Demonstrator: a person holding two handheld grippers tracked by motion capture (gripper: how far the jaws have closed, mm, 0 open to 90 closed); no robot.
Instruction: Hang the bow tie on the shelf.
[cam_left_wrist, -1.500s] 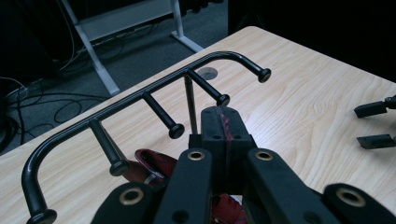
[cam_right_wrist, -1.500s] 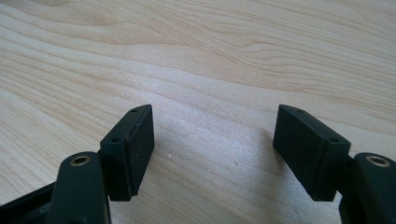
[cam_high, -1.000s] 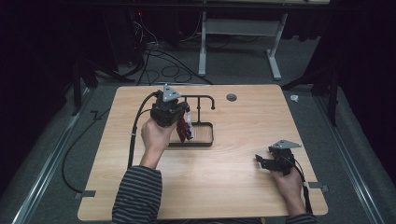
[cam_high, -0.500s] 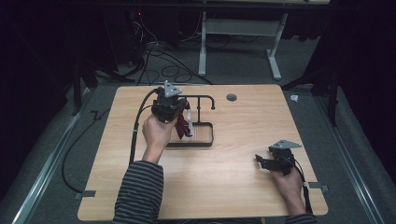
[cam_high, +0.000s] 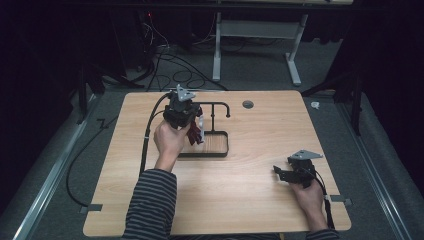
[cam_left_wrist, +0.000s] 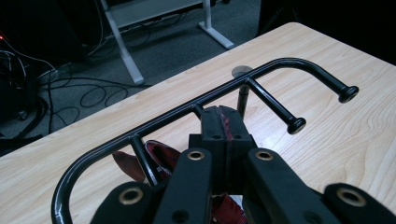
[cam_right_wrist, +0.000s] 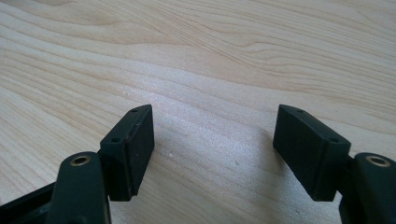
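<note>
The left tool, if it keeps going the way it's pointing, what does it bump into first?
Probably the black rack's top bar, which crosses just beyond the left tool. Its jaws are shut on a thin red item. How near the bar is stays hard to judge.

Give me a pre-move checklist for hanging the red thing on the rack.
1. Left gripper shut on the red item: ok.
2. Held item near the black rack, at its top bar: ok.
3. Item already hooked on a peg: cannot tell, the jaws hide it.
4. Right gripper open with nothing in it, low over the table: ok.
5. Right gripper well apart from the rack: ok.
</note>
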